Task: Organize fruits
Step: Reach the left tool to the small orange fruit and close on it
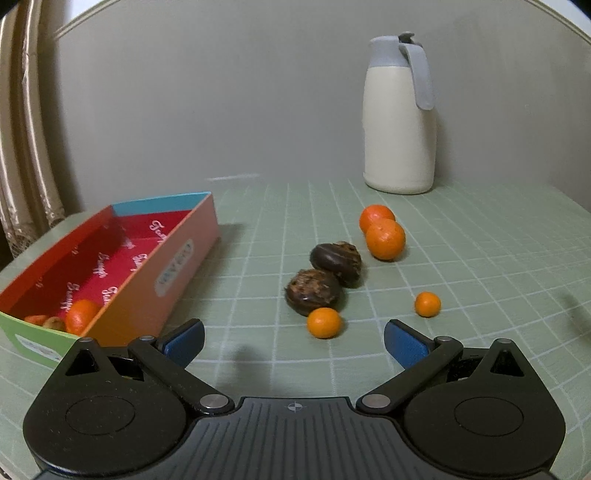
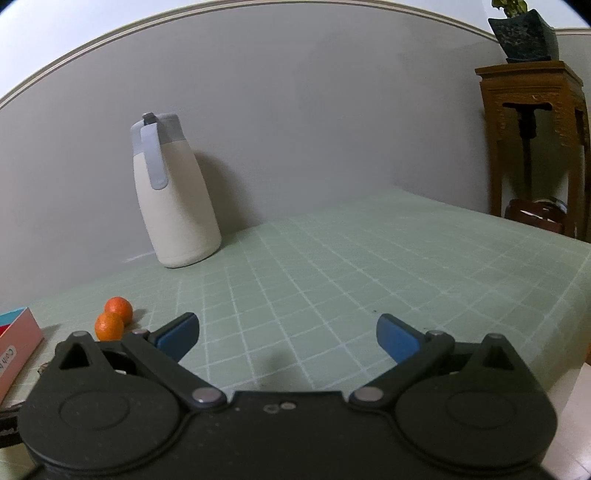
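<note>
From the left wrist view, the left gripper point(image 1: 293, 338) hovers low over the pale green gridded mat point(image 1: 480, 258), its blue-padded jaws spread wide with nothing between them. Just ahead of it lies a small round orange citrus fruit point(image 1: 324, 323), and a second small one point(image 1: 427, 304) sits a little off to the right. Behind the nearer fruit rest two dark brown wrinkled round fruits point(image 1: 314, 296), touching each other, and farther back two larger orange mandarins point(image 1: 385, 239) sit pressed together. To the left stands a long open cardboard box with a red inside and pink-orange wall point(image 1: 177, 258); an orange mandarin in the box point(image 1: 82, 315) lies at its near end beside some smaller pieces I cannot make out. A tall cream jug with a grey lid and handle point(image 1: 399, 122) stands by the grey wall. From the right wrist view, the right gripper point(image 2: 288, 336) is likewise spread wide and empty above bare mat. The two mandarins point(image 2: 114, 319) show at its left, with the box corner point(image 2: 18, 339) at the frame edge, and the jug point(image 2: 173, 199) beyond. A carved wooden stand point(image 2: 535, 122) bearing a dark potted plant point(image 2: 524, 33) fills the far right corner.
</note>
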Demonstrator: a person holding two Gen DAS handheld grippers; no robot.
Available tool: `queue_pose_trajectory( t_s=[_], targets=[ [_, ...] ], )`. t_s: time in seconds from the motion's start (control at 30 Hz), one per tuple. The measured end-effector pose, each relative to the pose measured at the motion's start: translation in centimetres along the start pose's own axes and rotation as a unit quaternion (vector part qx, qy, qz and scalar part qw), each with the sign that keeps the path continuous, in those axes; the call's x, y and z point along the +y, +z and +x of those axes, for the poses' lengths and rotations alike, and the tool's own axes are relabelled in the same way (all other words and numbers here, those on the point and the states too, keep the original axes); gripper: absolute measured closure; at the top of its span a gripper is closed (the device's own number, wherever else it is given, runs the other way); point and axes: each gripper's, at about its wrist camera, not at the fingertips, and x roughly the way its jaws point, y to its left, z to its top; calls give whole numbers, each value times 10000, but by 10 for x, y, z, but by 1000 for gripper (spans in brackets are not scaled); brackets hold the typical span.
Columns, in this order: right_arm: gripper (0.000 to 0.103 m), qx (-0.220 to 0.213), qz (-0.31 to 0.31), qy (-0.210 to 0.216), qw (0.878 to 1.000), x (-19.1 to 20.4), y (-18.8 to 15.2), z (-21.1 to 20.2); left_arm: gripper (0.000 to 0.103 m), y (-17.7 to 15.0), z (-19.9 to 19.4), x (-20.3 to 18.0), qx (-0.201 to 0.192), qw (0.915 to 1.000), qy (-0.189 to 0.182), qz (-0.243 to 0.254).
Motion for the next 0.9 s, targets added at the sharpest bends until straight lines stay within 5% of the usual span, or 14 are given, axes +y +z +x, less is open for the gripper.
queue_pose_trajectory(
  t_s=[0.6, 0.7, 0.9],
  targets=[
    [0, 34, 98, -96, 9999, -21, -1, -5, 1, 0, 15, -17, 86, 9999, -59, -108],
    [0, 44, 155, -88, 9998, -24, -1, -6, 17, -1, 16, -18, 127, 9999, -75, -67],
    [0, 39, 224, 2, 9997, -24, 0, -7, 18, 0, 19, -18, 199, 9997, -73, -121]
  ],
)
